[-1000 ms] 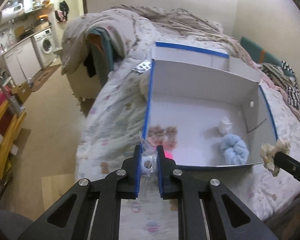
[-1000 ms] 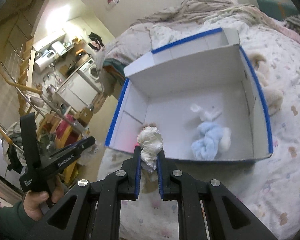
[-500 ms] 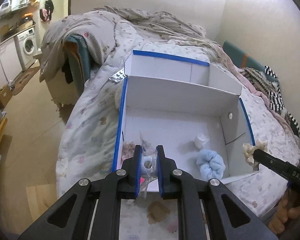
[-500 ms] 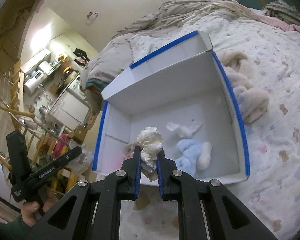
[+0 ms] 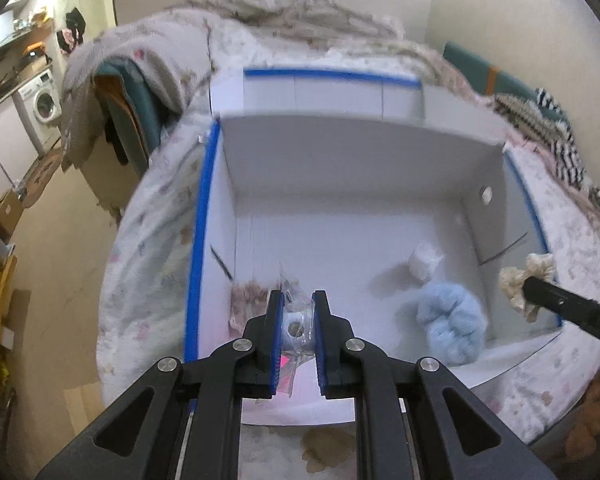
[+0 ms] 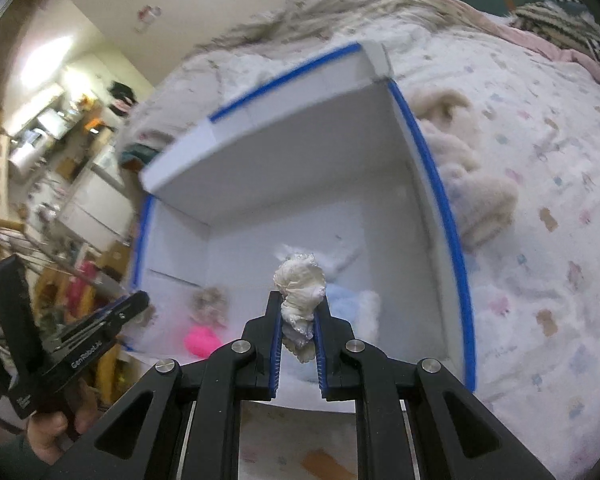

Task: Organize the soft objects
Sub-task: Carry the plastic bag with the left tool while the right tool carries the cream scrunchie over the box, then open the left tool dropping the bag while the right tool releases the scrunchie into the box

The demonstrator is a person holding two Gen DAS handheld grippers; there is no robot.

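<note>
A white box with blue-taped rims [image 5: 204, 208] [image 6: 444, 200] lies open on the bed. Inside it lie a light blue fluffy scrunchie [image 5: 452, 324] [image 6: 348, 304], a small white cloth piece [image 5: 422, 264], a brownish fuzzy item [image 5: 248, 296] [image 6: 210, 300] and something bright pink [image 6: 202, 340]. My left gripper [image 5: 296, 312] is shut on a small clear plastic packet [image 5: 296, 322] above the box's near left corner. My right gripper [image 6: 299, 312] is shut on a cream scrunchie [image 6: 300, 292] [image 5: 528, 280] over the box's near edge.
The bed has a patterned white quilt [image 6: 540, 240] with a cream plush blanket [image 6: 472, 184] beside the box's right wall. Rumpled bedding [image 5: 300, 12] is heaped behind. A kitchen corner with a washing machine [image 5: 44, 100] lies left, past bare floor [image 5: 60, 280].
Both grippers have come in closer over the box, which now fills more of each view. Each still grips the same item.
</note>
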